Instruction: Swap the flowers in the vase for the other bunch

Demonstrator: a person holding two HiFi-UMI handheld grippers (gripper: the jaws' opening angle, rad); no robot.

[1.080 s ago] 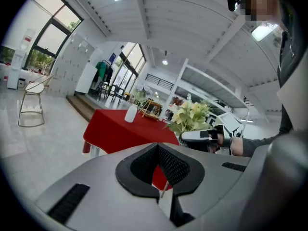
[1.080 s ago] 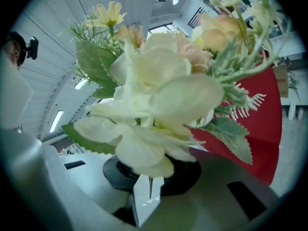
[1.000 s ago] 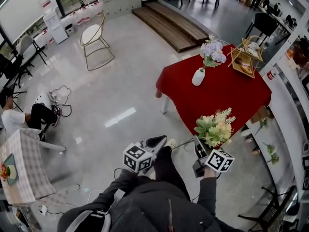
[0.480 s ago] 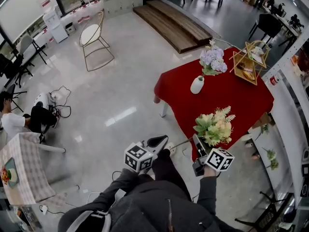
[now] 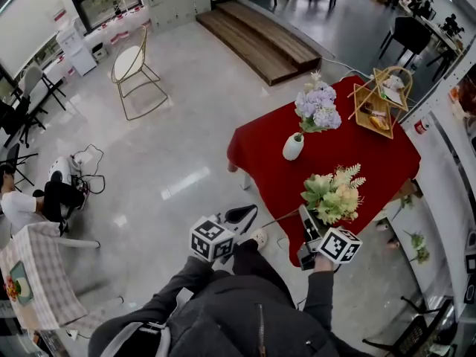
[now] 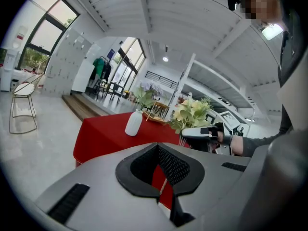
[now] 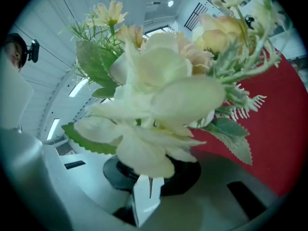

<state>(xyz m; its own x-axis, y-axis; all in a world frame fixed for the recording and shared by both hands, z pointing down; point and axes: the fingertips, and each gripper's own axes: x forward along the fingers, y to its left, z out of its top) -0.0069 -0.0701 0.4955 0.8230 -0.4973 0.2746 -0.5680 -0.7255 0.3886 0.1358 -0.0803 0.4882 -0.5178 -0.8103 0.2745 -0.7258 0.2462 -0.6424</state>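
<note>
With your right gripper point(image 5: 307, 222) gripping the cream bunch point(image 5: 332, 195), bring the closed, empty left gripper point(image 5: 243, 216) to the white vase point(image 5: 293, 146) and lift its purple flowers point(image 5: 316, 110) straight up.

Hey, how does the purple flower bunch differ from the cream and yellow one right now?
The purple flower bunch stands in the white rounded vase on the red-clothed table; the cream and yellow flower bunch is held in the right tool, in no vase. The purple bunch is farther from the person, the cream bunch close in front. Both have green leaves.
</note>
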